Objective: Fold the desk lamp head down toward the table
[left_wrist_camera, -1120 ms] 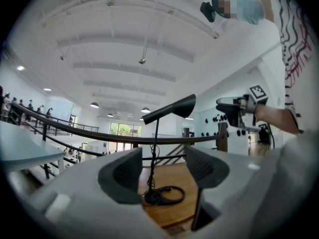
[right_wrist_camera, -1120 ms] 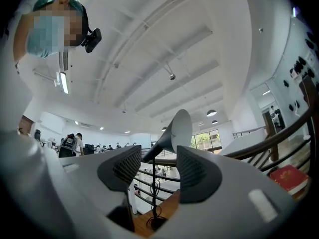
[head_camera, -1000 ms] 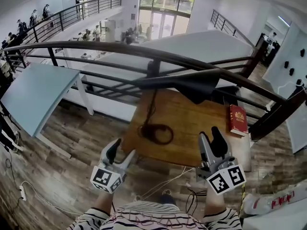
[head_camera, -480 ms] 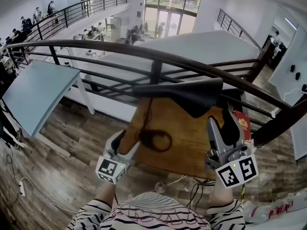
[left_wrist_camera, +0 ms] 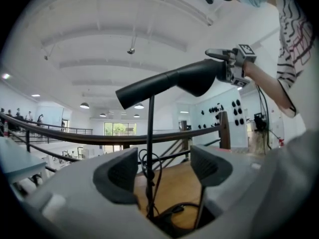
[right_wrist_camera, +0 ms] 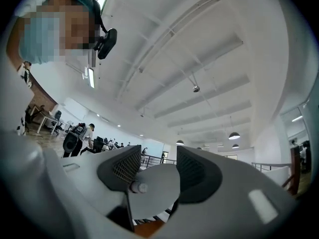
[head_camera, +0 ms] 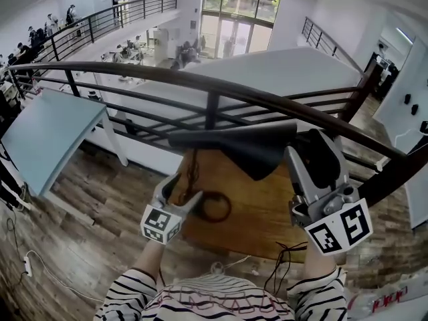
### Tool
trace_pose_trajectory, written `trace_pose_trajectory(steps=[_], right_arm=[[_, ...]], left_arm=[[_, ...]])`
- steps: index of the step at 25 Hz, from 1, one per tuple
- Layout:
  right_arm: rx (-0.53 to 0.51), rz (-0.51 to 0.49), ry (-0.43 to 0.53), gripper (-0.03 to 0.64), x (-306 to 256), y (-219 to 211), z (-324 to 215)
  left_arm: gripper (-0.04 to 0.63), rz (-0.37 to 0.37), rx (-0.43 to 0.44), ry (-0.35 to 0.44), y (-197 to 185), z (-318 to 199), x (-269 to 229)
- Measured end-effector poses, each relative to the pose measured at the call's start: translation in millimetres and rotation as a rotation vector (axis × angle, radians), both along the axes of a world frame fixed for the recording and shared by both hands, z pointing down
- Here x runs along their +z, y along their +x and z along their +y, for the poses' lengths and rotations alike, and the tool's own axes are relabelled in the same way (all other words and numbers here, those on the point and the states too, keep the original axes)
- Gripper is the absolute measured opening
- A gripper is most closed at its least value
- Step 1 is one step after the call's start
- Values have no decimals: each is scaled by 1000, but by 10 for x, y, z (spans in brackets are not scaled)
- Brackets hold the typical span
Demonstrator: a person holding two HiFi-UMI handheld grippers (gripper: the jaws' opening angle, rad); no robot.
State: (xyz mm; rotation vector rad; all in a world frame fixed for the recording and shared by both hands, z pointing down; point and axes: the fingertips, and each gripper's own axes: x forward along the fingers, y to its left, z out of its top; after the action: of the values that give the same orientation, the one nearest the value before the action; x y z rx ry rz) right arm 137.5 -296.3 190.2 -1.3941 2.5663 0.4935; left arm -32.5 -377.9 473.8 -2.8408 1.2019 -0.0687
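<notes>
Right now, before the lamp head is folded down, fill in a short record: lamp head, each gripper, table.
Lamp head: black, raised over the table, roughly level.
Left gripper: jaws have just been opening, apart; lamp stem between them, unpressed.
Right gripper: jaws apart at the lamp head's wide end.
Table: wooden, coiled cord on it.

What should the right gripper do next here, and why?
Probably close the right gripper on the lamp head. Its jaws stand apart with the head's wide end between them, not visibly pressing, and the head sits raised above the wooden table, not yet folded. A firm grip should come before tilting it down.
</notes>
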Motion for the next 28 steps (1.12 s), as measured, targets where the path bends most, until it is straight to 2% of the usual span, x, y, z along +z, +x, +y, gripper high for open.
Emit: trace_pose_trajectory(steps=[6,13,22,28], right_arm=[[-19,48,-19,210,41,-53,-129],[-44,17,-31,189,103,-94,-159],[-15,-50,-63,178,307,11,-118],[12,-105,-90,178,507,102,-79]], left_arm=[[339,-7,59,-24,188,-162,28],[339,9,107,-51,267,-293,47],[360,78,167,-78,274,-247,24],[403,189,246,-113,240,-194,-24]])
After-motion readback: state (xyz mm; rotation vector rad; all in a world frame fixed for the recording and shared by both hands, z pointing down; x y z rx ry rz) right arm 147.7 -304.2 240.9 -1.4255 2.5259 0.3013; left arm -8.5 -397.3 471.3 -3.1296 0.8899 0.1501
